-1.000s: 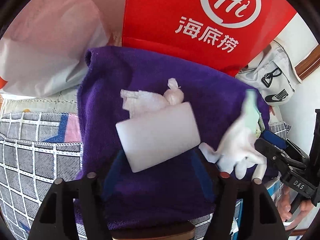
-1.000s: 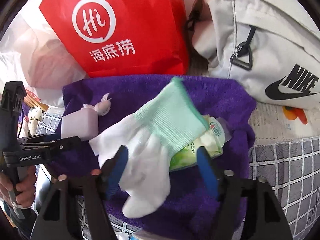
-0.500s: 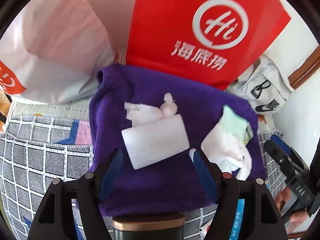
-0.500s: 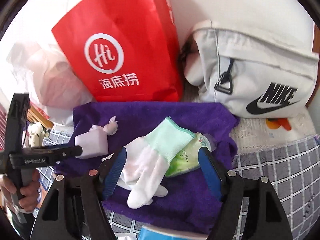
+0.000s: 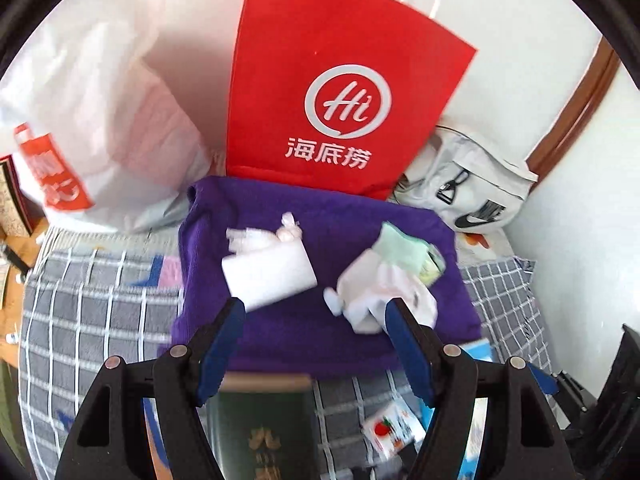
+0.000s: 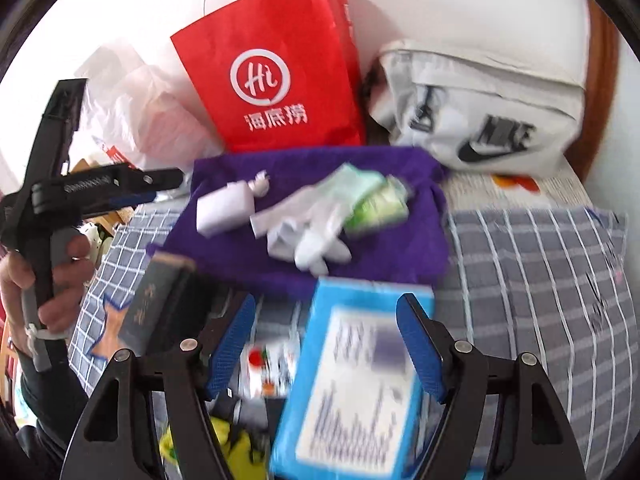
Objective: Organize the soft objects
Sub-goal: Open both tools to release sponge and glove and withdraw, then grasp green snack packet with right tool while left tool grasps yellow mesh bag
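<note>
**A:** Where are the soft things?

**B:** All on a folded purple terry towel (image 5: 320,332) spread over a grey checked bedcover (image 5: 100,312), in front of a tall red paper bag (image 5: 344,92). On the towel's left lies a pale lilac rectangular sponge block (image 5: 270,278) with a crumpled white tissue (image 5: 256,238) touching its far edge. On the right, a limp white knit glove with a mint-green cuff (image 5: 380,280) lies draped over a small green soft pack (image 6: 376,204).

**A:** And the tongs?

**B:** The left gripper (image 5: 316,344) and the right gripper (image 6: 326,344) both stand spread wide with nothing between the blue pads. They hover over the near edge of the towel, touching none of it.

**A:** How would these handle?

**B:** Likely all light. The sponge should squash, so pinch it gently across its short sides. The glove is floppy and will dangle; I would take the bunched palm or the cuff, not one finger. The tissue may tear or slip free. The pack looks smooth, perhaps slippery.
</note>
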### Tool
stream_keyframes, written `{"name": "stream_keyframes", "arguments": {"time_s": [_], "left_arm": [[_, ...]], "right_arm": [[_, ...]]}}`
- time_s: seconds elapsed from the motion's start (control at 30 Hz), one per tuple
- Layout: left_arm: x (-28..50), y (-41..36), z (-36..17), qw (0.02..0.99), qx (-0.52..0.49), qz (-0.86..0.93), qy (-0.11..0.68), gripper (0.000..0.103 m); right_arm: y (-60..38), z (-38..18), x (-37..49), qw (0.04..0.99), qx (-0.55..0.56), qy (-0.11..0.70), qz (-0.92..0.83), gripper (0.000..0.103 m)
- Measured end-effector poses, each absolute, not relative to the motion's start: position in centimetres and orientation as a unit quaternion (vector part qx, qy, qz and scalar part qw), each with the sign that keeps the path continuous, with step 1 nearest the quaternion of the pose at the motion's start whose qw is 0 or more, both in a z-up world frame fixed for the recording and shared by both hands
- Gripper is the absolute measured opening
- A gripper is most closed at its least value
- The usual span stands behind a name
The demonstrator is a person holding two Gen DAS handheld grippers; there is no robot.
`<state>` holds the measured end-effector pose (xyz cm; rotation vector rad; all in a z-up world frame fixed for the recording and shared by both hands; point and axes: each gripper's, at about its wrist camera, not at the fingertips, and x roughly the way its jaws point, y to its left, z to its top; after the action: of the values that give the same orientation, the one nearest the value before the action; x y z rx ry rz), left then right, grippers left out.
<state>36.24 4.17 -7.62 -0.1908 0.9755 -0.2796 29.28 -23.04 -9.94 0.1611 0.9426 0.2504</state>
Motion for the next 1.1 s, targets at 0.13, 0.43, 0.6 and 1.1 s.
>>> {"name": "stream_keyframes", "arguments": {"time_s": [0.13,0.43,0.6,1.1], "left_arm": [[32.0,4.3,-6.4,0.876,-0.085,-0.150,0.450,0.070],[23.5,5.5,-7.0,0.876,-0.087,-0.152,0.449,0.070],[20.3,6.2,-8.7,0.874,-0.087,-0.145,0.455,0.070],[16.2,7.0,-12.7,0.858,-0.096,-0.133,0.486,0.072]], "right_arm": [[-23.6,-10.4,26.1,0.873,0.097,0.462,0.125,0.074],[-21.2,-12.4,19.1,0.875,0.056,0.444,0.184,0.074],[-19.5,-14.1,16.0,0.874,0.021,0.438,0.210,0.074],[-14.5,-18.5,13.6,0.863,-0.103,0.444,0.218,0.051]]}}
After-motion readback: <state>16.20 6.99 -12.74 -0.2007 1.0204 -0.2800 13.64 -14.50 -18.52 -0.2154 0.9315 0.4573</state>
